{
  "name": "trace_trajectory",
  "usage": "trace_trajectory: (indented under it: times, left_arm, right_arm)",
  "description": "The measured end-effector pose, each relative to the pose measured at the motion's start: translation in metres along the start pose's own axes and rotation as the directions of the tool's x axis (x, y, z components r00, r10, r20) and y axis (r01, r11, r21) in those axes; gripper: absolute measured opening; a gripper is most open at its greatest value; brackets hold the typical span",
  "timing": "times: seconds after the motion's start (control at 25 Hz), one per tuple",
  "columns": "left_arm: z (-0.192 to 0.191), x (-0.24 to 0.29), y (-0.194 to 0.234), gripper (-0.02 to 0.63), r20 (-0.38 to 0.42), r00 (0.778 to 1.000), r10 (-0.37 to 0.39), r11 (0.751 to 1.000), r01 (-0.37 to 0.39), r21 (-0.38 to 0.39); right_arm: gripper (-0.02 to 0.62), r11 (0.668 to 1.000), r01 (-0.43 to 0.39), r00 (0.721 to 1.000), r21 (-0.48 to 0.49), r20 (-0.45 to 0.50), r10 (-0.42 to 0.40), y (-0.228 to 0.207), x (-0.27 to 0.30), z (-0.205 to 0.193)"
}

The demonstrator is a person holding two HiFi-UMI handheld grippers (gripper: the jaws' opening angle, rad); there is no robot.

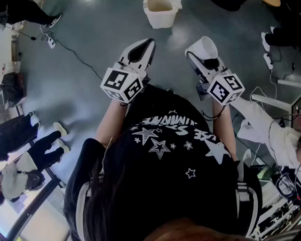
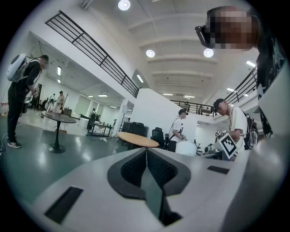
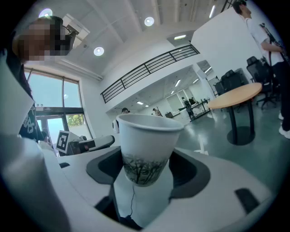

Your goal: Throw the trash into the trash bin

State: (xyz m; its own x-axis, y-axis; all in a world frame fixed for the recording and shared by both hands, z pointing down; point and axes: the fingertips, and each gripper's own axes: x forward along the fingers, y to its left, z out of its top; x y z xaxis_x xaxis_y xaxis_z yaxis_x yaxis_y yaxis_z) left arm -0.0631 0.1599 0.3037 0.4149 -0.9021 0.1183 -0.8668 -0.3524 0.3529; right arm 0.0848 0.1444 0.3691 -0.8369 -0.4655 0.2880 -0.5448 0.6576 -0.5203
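Observation:
A white paper cup (image 1: 205, 46) with a dark tree print sits between the jaws of my right gripper (image 1: 203, 55), which is shut on it. In the right gripper view the cup (image 3: 147, 140) stands mouth-up in the right gripper (image 3: 147, 168), pinched near its base. My left gripper (image 1: 148, 44) is shut with nothing in it; in the left gripper view its pads (image 2: 136, 168) meet along a seam at the left gripper (image 2: 146, 153). The white trash bin (image 1: 160, 13) stands on the grey floor ahead of both grippers, between them.
A power strip (image 1: 51, 42) and its cable (image 1: 75, 54) lie on the floor at the left. People stand at the left edge (image 1: 33, 146). Cables and white gear (image 1: 273, 132) crowd the right side. Round tables (image 2: 138, 139) (image 3: 235, 97) stand further off.

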Motion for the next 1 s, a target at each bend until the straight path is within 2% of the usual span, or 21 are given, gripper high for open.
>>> trace_trajectory:
  times: [0.28,0.48,0.64,0.76,1.0]
  left_arm:
    - [0.002,-0.001,0.007,0.020,0.015,1.000,0.024,1.000,-0.024,0.014]
    - [0.004,0.000,0.013,0.020,0.019,1.000,0.022,0.999,-0.023,0.030]
    - [0.000,0.002,0.013,0.020,0.016,1.000,0.014,1.000,-0.014,0.013]
    - [0.014,0.003,0.019,0.020,0.022,1.000,0.003,1.000,-0.003,-0.001]
    - [0.037,0.019,0.057,0.020,0.030,0.999,-0.016,0.999,0.017,-0.034]
  right_arm:
    - [0.314,1.000,-0.026,1.000,-0.015,0.006,0.026,0.007,0.006,0.000]
    - [0.314,0.999,-0.030,0.999,-0.023,-0.037,0.029,0.006,0.017,-0.002]
    - [0.314,0.999,-0.017,0.999,-0.039,-0.031,0.016,0.004,0.012,0.004]
    - [0.313,0.999,-0.002,1.000,-0.036,-0.027,0.001,0.008,0.016,0.017]
    - [0.314,0.999,0.018,0.999,-0.047,-0.051,-0.020,0.013,0.049,0.035]
